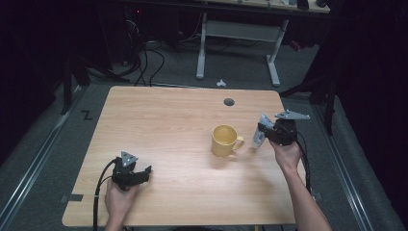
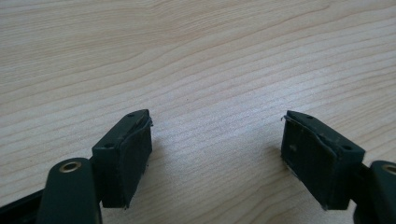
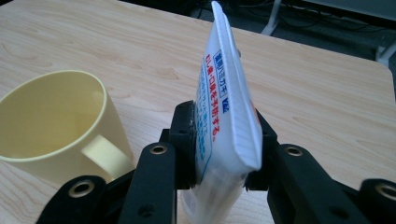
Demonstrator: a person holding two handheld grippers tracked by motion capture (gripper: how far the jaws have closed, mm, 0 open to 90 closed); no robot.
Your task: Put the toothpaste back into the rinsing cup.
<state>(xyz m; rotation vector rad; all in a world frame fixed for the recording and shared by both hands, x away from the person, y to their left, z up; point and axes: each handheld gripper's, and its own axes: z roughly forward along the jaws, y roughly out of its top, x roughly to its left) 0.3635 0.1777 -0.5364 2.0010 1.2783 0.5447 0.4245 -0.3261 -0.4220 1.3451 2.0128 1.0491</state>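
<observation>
A pale yellow mug (image 1: 224,140) stands upright right of the table's middle, its handle toward the right; its inside (image 3: 51,116) looks empty. My right gripper (image 1: 263,131) hovers just right of the handle, shut on a white toothpaste tube (image 3: 224,93) with blue and red print. The tube's crimped flat end points up and away, and the tube (image 1: 261,130) is tilted. My left gripper (image 1: 139,174) rests near the table's front left. Its two black pads (image 2: 126,156) stand wide apart over bare wood with nothing between them.
The wooden table (image 1: 163,125) has a round grey cable hole (image 1: 229,101) near its far edge. Beyond it stand a white-legged desk (image 1: 238,29) and loose cables (image 1: 144,57) on the grey floor. Cables trail from both grippers off the front edge.
</observation>
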